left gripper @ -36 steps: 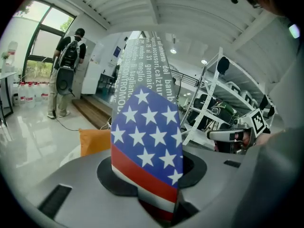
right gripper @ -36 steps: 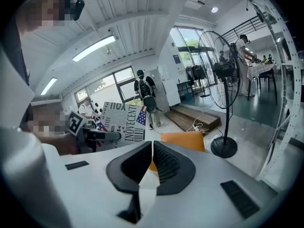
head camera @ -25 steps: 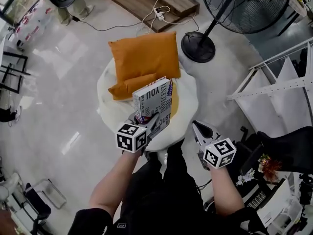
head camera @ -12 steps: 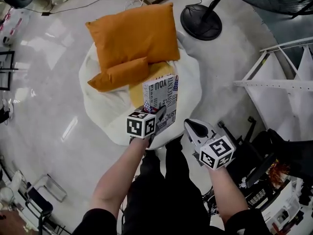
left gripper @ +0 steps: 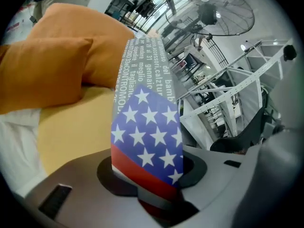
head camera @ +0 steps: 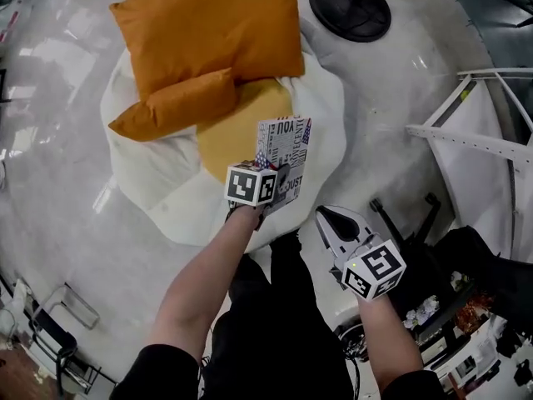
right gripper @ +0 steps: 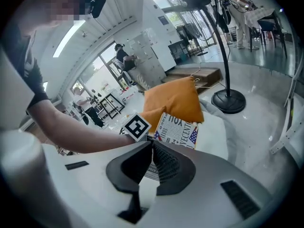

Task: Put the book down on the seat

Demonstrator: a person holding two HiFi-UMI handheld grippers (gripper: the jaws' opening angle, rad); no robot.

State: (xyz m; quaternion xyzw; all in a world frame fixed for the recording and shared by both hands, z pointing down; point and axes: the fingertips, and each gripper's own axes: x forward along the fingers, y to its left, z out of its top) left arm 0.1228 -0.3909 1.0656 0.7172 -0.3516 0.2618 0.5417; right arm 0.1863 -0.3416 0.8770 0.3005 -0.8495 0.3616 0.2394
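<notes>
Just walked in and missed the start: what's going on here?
A person holds a gripper in each hand. The left gripper is clamped on the bottom of a book, holding it upright over the front of a white seat with orange cushions at its back. The book is not yet laid down. The right gripper hangs beside the seat, shut and empty.

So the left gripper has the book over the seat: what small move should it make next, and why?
Probably lower the left gripper and tip the book flat onto the yellow seat cushion. The book stands upright, clamped at its lower edge, in front of the orange pillows, and does not seem to rest on the cushion yet.
</notes>
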